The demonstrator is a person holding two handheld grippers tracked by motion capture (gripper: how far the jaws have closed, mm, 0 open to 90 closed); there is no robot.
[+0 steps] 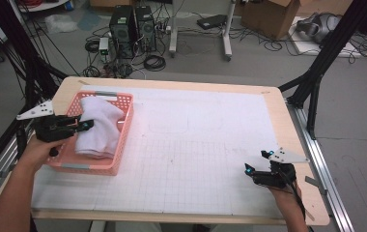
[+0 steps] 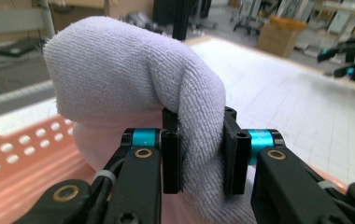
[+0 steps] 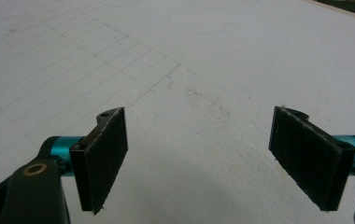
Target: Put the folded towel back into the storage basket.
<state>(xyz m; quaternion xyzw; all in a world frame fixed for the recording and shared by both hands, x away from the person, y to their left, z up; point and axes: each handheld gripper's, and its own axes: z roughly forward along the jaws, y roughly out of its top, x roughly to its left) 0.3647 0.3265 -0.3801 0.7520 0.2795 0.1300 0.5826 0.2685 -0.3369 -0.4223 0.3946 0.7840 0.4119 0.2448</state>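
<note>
The left hand-held gripper [image 2: 202, 154] pinches a fold of the white towel [image 1: 97, 126] inside the pink basket [image 1: 123, 145]. The towel's length runs along the basket. Well away from the basket, the right hand-held gripper [image 3: 199, 158] hovers released over the bench [image 1: 196, 145].

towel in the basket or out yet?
Still in. The white towel sits bunched inside the pink basket, rising above its rim; the left gripper pinches a fold of it.

Both forearms come in bare from the bottom of the high view, no sleeves on show. The left gripper [image 1: 77, 125] at centre left is black, topped by a grey 3-cornered plate, with teal collars and brass-ringed pivots behind its 2 black jaws. Lower right, the right gripper [image 1: 256, 162] matches it, a black cable trailing back.
</note>
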